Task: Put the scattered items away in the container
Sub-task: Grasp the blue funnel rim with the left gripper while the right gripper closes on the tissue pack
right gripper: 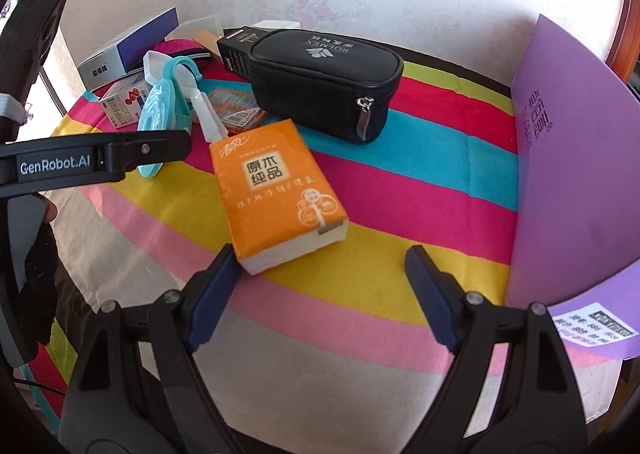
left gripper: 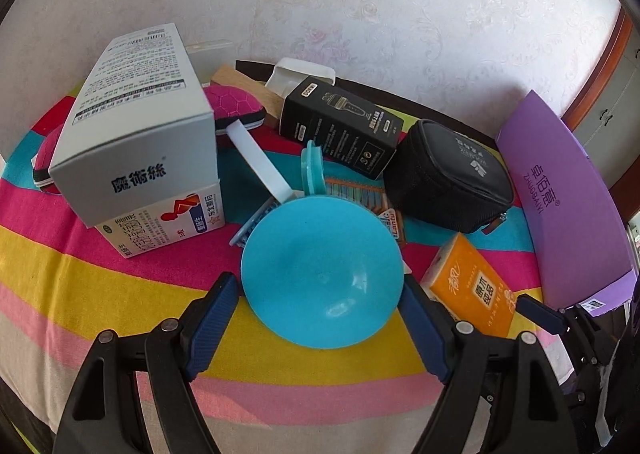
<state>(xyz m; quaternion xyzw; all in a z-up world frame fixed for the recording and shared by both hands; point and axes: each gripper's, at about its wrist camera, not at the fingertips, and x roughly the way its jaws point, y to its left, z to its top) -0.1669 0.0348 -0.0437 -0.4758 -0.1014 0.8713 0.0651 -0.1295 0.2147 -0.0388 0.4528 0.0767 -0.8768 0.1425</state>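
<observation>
The left gripper [left gripper: 318,312] has its blue pads spread wide on either side of a round blue disc [left gripper: 320,270], the right pad at its rim; whether it is gripped, I cannot tell. The right gripper [right gripper: 326,296] gapes empty above the striped cloth [right gripper: 400,190], its left fingertip just beside the orange tissue pack [right gripper: 276,190], with the purple container [right gripper: 576,182] upright at the right

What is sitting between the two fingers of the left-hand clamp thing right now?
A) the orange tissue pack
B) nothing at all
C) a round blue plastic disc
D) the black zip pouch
C: in the left wrist view the round blue disc fills the gap of the left gripper, a blue pad at each of its edges, while the orange tissue pack and black zip pouch lie apart on the striped cloth.
</observation>
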